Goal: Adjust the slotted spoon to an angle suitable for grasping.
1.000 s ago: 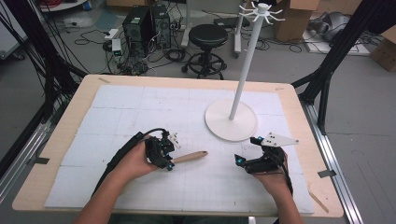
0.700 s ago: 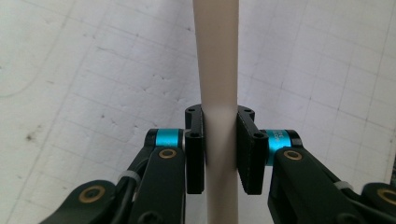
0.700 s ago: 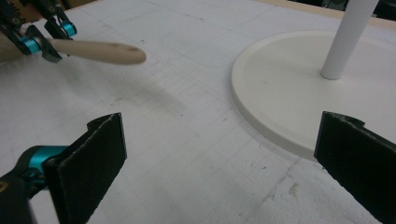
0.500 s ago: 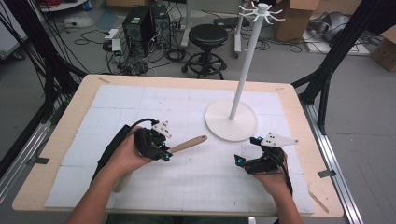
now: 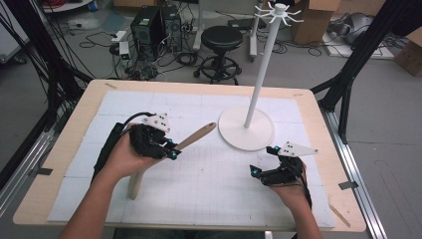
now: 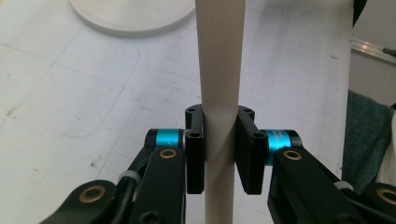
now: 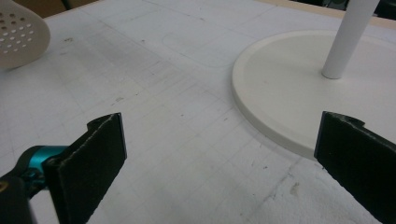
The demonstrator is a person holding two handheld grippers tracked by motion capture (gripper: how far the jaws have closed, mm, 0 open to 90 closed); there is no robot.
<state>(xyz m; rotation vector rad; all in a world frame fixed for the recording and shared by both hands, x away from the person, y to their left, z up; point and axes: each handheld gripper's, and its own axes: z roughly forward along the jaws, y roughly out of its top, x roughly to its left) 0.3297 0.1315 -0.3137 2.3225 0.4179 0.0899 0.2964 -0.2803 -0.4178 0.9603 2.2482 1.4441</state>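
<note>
Spatula (image 5: pixel 171 152) of pale wood is clamped in the left claw (image 5: pixel 171 153), held off the bench (image 5: pixel 64 144) at a slant: its handle tip points toward 2 o'clock, close to the stand's base but apart from it, and its other end hangs down toward 7 o'clock, below the person's left hand (image 5: pixel 124 154). In the left gripper view the two black pads (image 6: pixel 195 156) press on either side of the handle (image 6: pixel 219 93), which runs straight up between them. In the right gripper view a perforated pale blade (image 7: pixel 21 35) shows at 10 o'clock.

A white stand (image 5: pixel 256 84) with a round base (image 5: pixel 246 132) and hooks at its top stands on the white gridded mat (image 5: pixel 199 189), right of centre. The right claw (image 5: pixel 256 172) sits low at 5 o'clock on the bench, just beside the base's near edge, held in the person's right hand (image 5: pixel 291 191). Its jaws stand wide apart with nothing between them, and the base (image 7: pixel 299 79) lies just ahead of them at 1 o'clock.
</note>
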